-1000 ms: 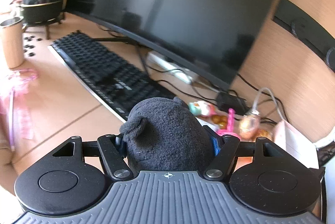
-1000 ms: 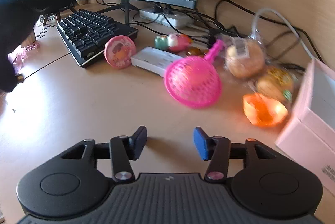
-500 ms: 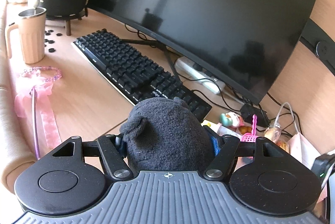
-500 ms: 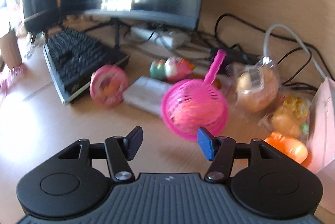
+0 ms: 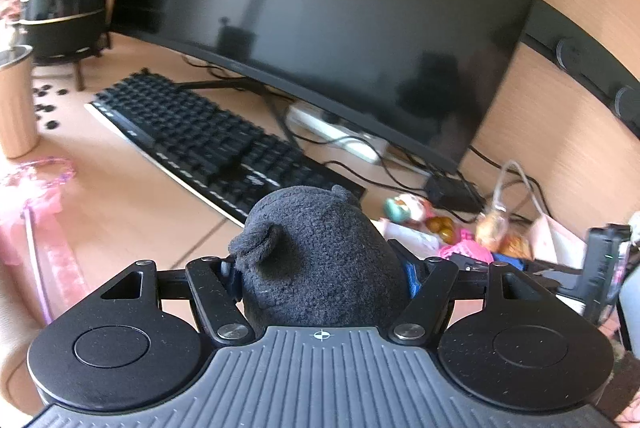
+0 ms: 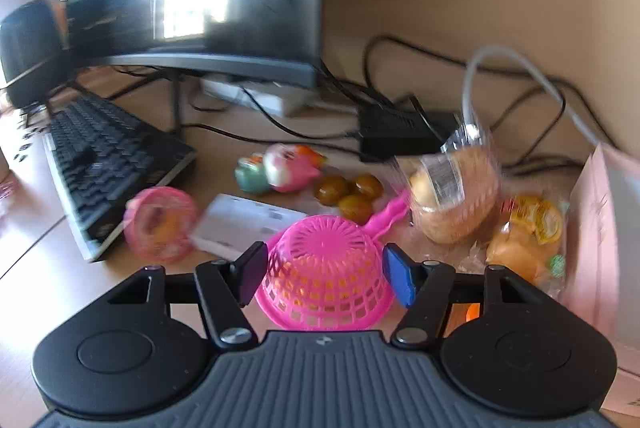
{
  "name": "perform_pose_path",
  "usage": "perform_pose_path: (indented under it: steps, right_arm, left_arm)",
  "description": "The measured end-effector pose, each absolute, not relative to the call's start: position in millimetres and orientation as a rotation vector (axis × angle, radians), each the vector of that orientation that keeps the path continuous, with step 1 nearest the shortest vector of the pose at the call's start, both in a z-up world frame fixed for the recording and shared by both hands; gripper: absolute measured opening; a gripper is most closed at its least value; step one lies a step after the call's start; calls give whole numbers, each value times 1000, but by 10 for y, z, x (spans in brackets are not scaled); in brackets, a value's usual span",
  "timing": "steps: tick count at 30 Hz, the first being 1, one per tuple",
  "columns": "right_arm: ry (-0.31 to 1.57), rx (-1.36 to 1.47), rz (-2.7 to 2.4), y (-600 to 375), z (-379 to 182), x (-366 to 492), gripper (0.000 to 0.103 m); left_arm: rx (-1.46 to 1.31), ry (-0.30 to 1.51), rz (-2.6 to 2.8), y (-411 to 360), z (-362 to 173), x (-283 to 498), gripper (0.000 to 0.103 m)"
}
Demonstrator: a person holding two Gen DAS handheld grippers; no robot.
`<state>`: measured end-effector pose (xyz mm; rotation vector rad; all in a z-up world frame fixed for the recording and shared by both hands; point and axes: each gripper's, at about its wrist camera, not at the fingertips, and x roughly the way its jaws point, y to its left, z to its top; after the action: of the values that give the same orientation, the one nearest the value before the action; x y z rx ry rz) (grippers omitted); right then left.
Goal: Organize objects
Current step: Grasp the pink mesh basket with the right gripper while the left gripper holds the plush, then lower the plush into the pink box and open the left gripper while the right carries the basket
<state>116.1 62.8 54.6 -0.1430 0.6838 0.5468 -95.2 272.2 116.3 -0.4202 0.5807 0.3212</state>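
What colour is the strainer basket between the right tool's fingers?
Bright pink strainer, seen best from the right wrist.

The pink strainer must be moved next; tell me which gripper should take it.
Right. The right gripper is open with the upside-down strainer between its fingers. The left gripper is shut on the black plush toy, so it looks occupied.

A: What moved?
B: The right claw (image 6: 324, 274) advanced; its open jaws now flank the upturned pink plastic mesh strainer (image 6: 325, 280), earlier well ahead at twelve o'clock.
A: Closed?
B: No.
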Motion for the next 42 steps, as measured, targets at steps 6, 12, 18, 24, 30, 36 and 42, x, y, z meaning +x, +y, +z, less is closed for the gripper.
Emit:
perform_pose_path:
  steps: [6,12,18,24,30,36,42]
  right_arm:
    - [553,-227,633,428,947,429,63]
    - [534,-325,587,-77,1154,-332,63]
    - [566,-395,437,-659,1248,-1007,63]
    - [580,-371,274,-1125,1420,-1346,63]
    - [553,-310,163,-1490,1586,-1420,63]
    - [514,-275,120,-1726,1629,-1371,63]
    - [503,-218,93,-1896,1624,-1326,63]
  left_arm:
    - [-396,615,175,2526,1106,-841,73]
    - [-318,708,-30,2132,940,-760,73]
    - [-288,712,-244,1645,987,-524,73]
    - [-297,662,-402,1158,1319,-173,73]
    - [-305,487,-469,712,1970,428,75]
    - [-189,467,-468,184,2158,1210,76]
    - [-166,494,-426,-55,1932,1636,75]
